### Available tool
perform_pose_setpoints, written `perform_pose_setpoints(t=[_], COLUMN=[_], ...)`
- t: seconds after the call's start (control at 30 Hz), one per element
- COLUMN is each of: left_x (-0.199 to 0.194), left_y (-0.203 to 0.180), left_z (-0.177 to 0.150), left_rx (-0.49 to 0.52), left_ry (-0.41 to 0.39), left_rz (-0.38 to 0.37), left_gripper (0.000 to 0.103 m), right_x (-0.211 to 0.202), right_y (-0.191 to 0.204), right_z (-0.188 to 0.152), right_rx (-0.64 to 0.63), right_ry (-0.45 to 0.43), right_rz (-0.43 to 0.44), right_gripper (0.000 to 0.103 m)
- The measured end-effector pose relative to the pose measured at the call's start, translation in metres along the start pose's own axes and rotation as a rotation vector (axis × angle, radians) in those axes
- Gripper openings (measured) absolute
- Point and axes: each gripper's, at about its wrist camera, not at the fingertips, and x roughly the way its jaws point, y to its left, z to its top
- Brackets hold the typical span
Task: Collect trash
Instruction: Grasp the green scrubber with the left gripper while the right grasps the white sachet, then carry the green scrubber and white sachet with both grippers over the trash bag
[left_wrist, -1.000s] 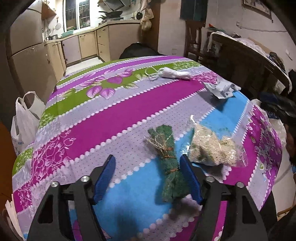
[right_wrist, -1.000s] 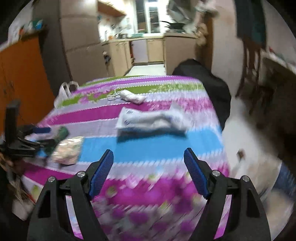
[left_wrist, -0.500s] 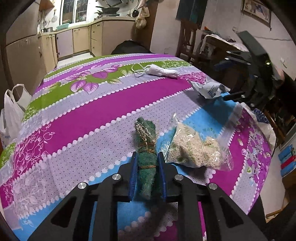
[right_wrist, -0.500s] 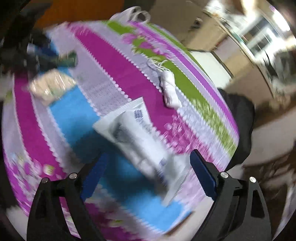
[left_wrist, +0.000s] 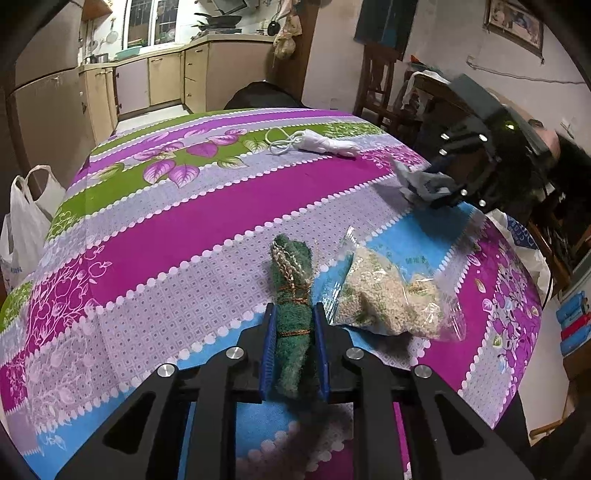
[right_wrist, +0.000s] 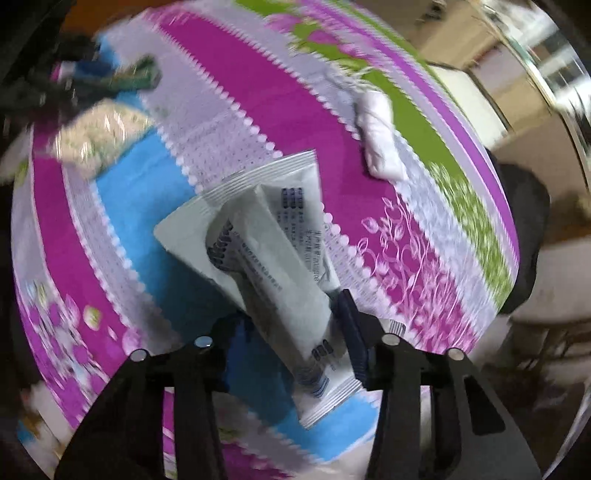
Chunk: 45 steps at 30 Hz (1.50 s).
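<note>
My left gripper (left_wrist: 294, 308) has its blue pads pressed on both sides of a green fibrous bundle (left_wrist: 291, 266) tied with string, and its jaws are still closing. The bundle lies on the flowered tablecloth (left_wrist: 184, 221), beside a clear bag of pale crumbs (left_wrist: 384, 299). At the table's right edge, my right gripper (left_wrist: 448, 184) points steeply down with its jaws closing on a white printed wrapper (left_wrist: 421, 182). In the right wrist view the wrapper (right_wrist: 273, 251) is creased into a ridge between the right gripper's (right_wrist: 291, 314) pads. The bundle (right_wrist: 140, 75) shows blurred at top left.
A white cloth with a cord (left_wrist: 325, 144) lies at the far side of the table. A white plastic bag (left_wrist: 22, 225) hangs off the left edge. A dark bag (left_wrist: 262, 96) sits behind the table, wooden chairs (left_wrist: 376, 85) and furniture stand at the right.
The left jaws closed from wide open onto the green bundle. The right gripper swung over the white wrapper, rolled, tipped downward, and its jaws came in around the wrapper.
</note>
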Motion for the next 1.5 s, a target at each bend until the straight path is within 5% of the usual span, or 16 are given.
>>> perform_pose_setpoints(t=[0.2,0.37,0.57,0.7,1.1,1.5], left_x=[-0.011,-0.030,-0.059,-0.075,-0.072,-0.007], left_y=[0.000,-0.014,-0.064,-0.119,-0.306,-0.435], left_z=[0.003,0.017,0.051,0.074,0.123,0.139], left_rx=[-0.036,-0.021,0.087,0.194,0.456,0.588], left_ry=[-0.004,-0.019,-0.100,-0.163,-0.271,-0.212], left_rz=[0.063,0.176,0.264,0.244,0.066,-0.024], left_gripper=[0.018,0.018,0.018,0.018,0.018,0.018], right_x=[-0.031,-0.062,-0.114,-0.153,-0.238,-0.228], right_y=[0.016,0.042,0.052,0.048,0.040,0.003], right_z=[-0.043,-0.082,-0.108,-0.139,-0.277,-0.359], right_rx=[0.401,0.718,0.890,0.920,1.137,1.281], right_ry=[-0.183,-0.360,-0.509,-0.553,-0.558,-0.407], right_rz=[-0.018,0.100,0.176,0.090,-0.189,-0.330], right_gripper=[0.034,0.030,0.028,0.028,0.028,0.028])
